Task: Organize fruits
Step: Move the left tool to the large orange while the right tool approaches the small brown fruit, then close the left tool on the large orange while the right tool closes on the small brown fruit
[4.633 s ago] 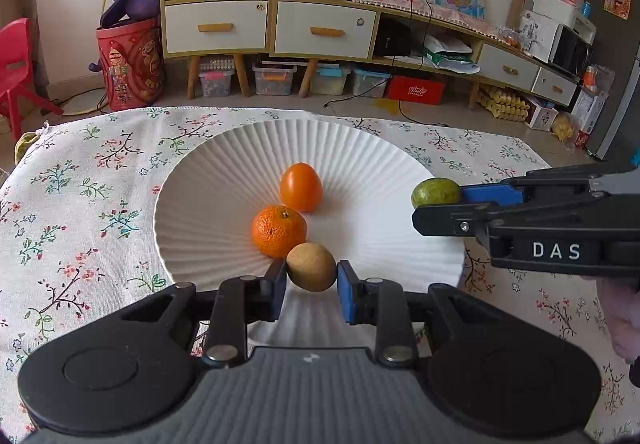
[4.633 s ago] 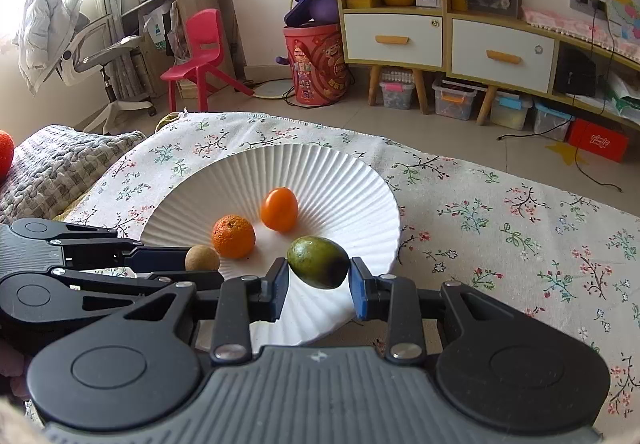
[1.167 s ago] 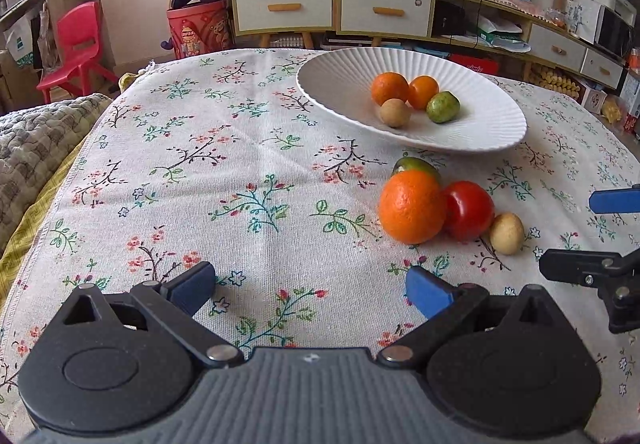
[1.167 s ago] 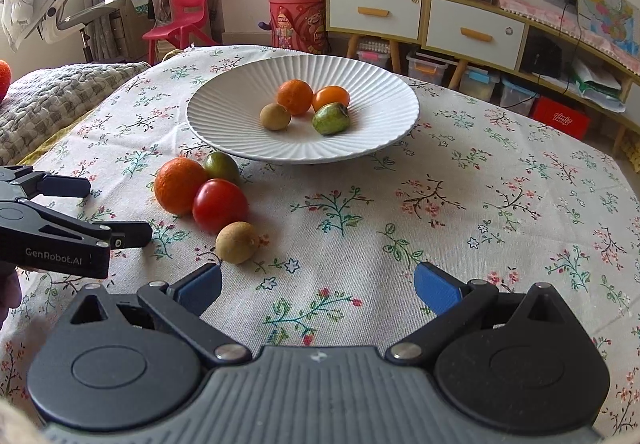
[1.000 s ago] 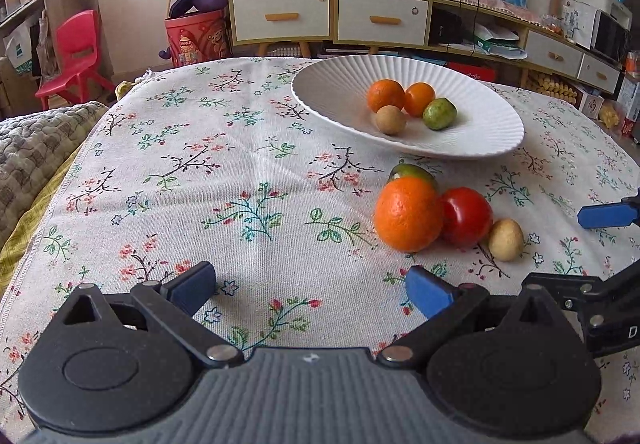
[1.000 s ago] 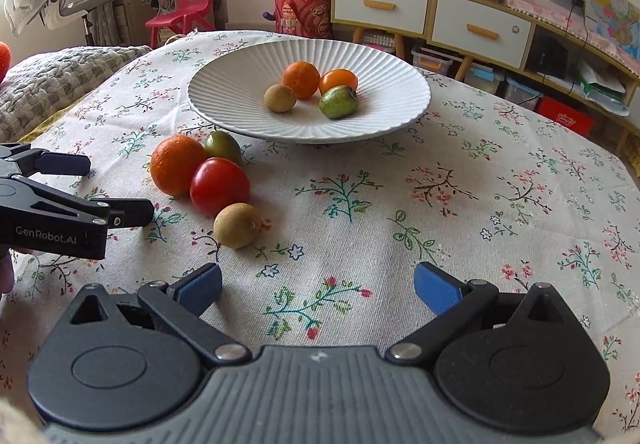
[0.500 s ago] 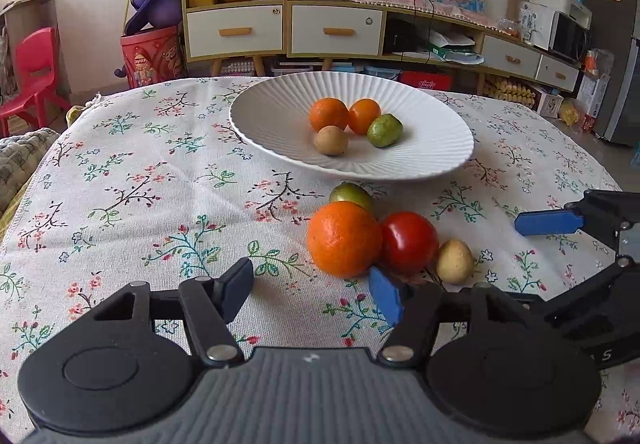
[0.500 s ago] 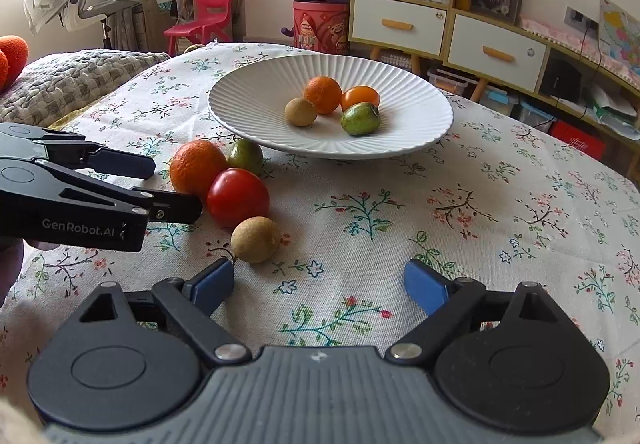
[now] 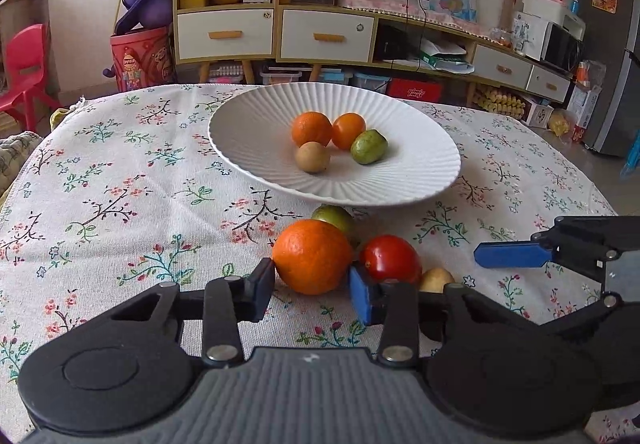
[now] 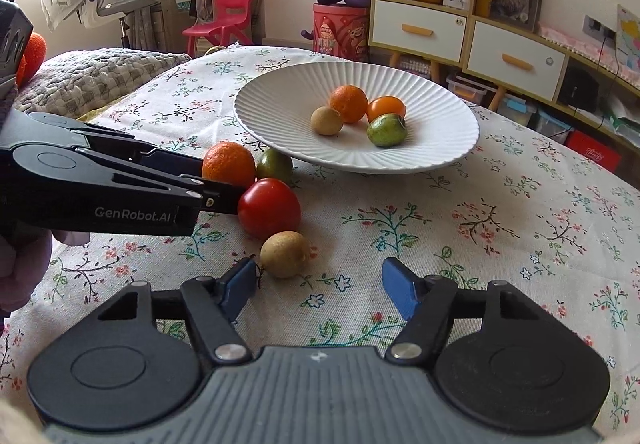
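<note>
Left claw [image 9: 311, 290] closing around the big orange [image 9: 312, 257] on the tablecloth [image 9: 120, 204]; pads at its sides, firm grip can't be confirmed. Right claw [image 10: 318, 288] closing, nothing between its pads, brown fruit [image 10: 284, 254] just ahead of its left finger. Tomato [image 10: 269, 208] and green fruit [image 10: 274, 166] beside the orange. Plate [image 10: 280, 100] holds four small fruits.
</note>
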Demonstrator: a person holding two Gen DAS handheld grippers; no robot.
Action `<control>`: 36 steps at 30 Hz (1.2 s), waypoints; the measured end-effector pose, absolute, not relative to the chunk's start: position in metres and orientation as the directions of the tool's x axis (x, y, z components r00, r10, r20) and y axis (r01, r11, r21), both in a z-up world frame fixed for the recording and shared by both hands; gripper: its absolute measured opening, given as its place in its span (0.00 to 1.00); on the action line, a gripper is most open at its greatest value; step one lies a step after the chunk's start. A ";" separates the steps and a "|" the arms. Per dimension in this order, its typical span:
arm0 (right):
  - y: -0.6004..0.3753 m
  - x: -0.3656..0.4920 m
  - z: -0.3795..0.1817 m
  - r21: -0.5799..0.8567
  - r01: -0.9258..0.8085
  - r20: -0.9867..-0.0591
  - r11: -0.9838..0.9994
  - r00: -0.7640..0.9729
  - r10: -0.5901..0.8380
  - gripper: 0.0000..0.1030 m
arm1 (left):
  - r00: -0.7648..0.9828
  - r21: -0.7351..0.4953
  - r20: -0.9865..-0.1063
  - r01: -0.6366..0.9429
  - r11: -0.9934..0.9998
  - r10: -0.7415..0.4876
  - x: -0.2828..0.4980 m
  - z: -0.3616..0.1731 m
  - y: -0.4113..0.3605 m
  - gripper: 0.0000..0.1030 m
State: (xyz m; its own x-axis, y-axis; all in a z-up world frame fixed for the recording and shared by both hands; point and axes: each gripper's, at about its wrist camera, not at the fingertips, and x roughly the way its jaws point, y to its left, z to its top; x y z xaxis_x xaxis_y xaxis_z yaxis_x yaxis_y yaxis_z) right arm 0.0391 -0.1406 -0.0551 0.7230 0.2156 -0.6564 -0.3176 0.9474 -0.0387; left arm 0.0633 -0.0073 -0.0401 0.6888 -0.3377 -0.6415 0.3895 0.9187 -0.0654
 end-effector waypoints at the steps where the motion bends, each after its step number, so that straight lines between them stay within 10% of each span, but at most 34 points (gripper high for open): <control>1: -0.140 0.040 -0.055 -0.037 -0.321 -0.656 0.946 0.722 0.219 0.60 | 0.689 -0.063 -0.643 0.388 0.919 -0.335 0.063 -0.040 -0.007 0.25; 19: -0.130 0.045 -0.051 -0.007 -0.360 -0.666 0.933 0.698 0.264 0.25 | 0.689 -0.049 -0.660 0.357 0.933 -0.298 0.059 -0.035 0.003 0.25; 36: -0.135 0.047 -0.034 0.023 -0.338 -0.642 0.941 0.716 0.273 0.24 | 0.691 -0.069 -0.662 0.333 0.941 -0.292 0.060 -0.026 0.008 0.24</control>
